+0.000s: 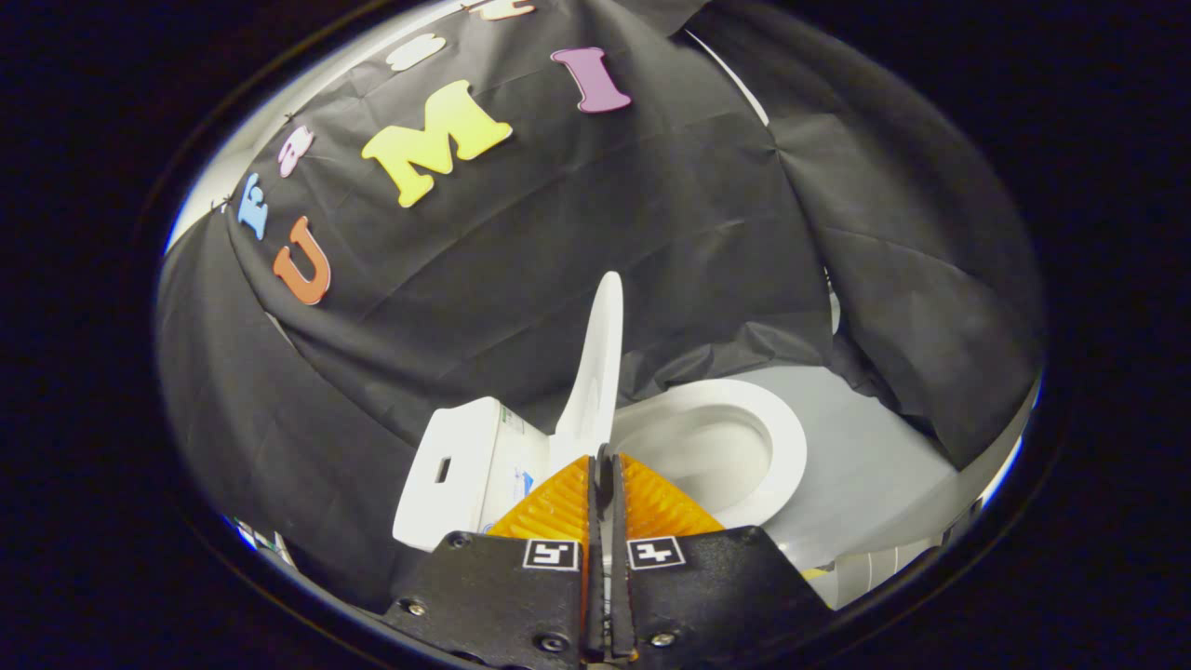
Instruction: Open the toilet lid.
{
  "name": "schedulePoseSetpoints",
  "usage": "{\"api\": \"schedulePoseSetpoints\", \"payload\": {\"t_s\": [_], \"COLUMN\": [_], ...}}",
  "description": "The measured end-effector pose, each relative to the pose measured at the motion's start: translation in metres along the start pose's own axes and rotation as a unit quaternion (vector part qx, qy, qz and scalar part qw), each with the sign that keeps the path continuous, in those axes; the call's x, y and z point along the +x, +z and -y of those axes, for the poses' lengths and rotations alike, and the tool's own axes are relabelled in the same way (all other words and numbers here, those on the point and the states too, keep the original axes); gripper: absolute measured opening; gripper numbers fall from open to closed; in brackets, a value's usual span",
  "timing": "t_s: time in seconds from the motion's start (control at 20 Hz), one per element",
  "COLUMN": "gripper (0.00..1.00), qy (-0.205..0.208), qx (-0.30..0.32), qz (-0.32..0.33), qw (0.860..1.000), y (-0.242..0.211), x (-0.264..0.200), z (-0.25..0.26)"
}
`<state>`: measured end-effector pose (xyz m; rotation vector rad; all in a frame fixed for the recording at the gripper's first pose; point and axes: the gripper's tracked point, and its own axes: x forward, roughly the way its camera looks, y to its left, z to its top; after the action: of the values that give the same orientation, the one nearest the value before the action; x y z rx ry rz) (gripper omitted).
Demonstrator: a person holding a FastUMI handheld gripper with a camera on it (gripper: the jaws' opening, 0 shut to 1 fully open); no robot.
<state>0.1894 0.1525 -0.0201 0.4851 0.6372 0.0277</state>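
Item: lid (597, 368). Standing near upright, edge-on, just ahead of the fingertips, rising against the black cloth (521, 242). Lower edge meeting the fingertips; actual contact hard to tell.

Item: gripper (604, 458). Fingers closed together, no gap visible btwn them, nothing clamped. Tips sitting at the lid's near lower edge.

Item: seat (782, 437). Lying down, right of the lid, ringing the open bowl (707, 456). Fully exposed.

Item: tank (447, 470). Sitting left of the lid, w/ a small slot in its near face. Lid not yet leaning on it, by the look.

Item: floor (865, 447). Pale, running right and far of the seat.

Step judged: final push, approx. done; lid needing only to tip past vertical toward the tank.

Doing it well:
- Keeping fingers closed, pushing w/ the tips as one blunt point, not gripping.
- Pressing leftward, slowly, following the hinge arc.
- Easing off before the lid meets the tank, avoiding a slam or rebound.
- Pulling back straight and near, clear of the seat, checking the lid stays put.
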Motion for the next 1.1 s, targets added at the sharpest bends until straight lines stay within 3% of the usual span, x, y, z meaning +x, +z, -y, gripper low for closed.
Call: {"api": "schedulePoseSetpoints", "payload": {"t_s": [1.1], "gripper": [0.11], "qy": [0.045], "qx": [-0.070], "qz": [0.013], "qw": [0.996], "y": [-0.017], "x": [-0.003], "z": [-0.116]}}
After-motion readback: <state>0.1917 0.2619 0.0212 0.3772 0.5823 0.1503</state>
